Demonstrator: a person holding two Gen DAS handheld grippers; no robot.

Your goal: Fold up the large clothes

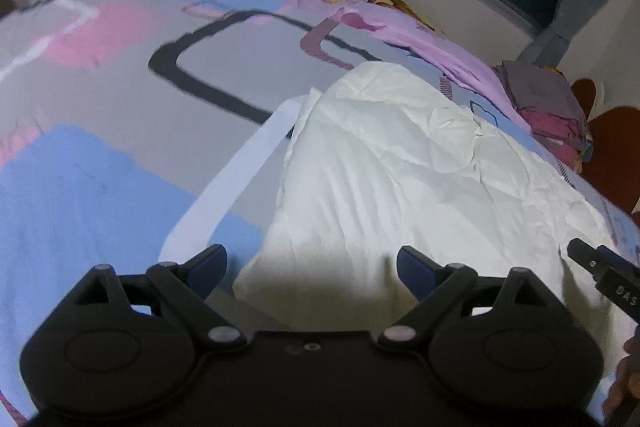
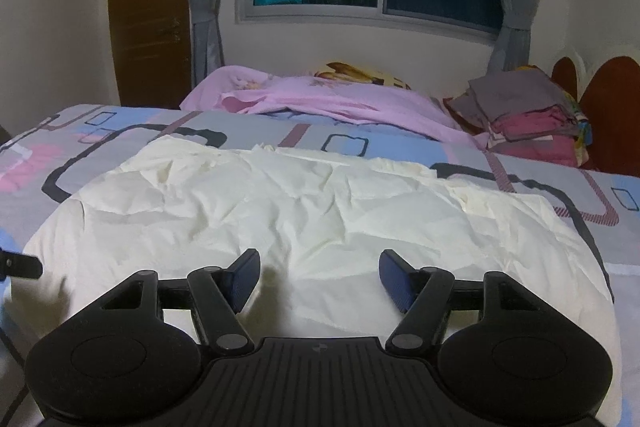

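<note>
Both hand-held grippers, left (image 1: 312,265) and right (image 2: 320,277), gape wide, holding nothing; I should pinch the cream garment's (image 2: 320,203) near edge evenly.

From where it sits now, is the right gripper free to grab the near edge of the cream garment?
Probably yes. The right gripper is open just above the cream garment, which lies spread on the bed; nothing lies between them, and the left gripper is off to the side.
</note>
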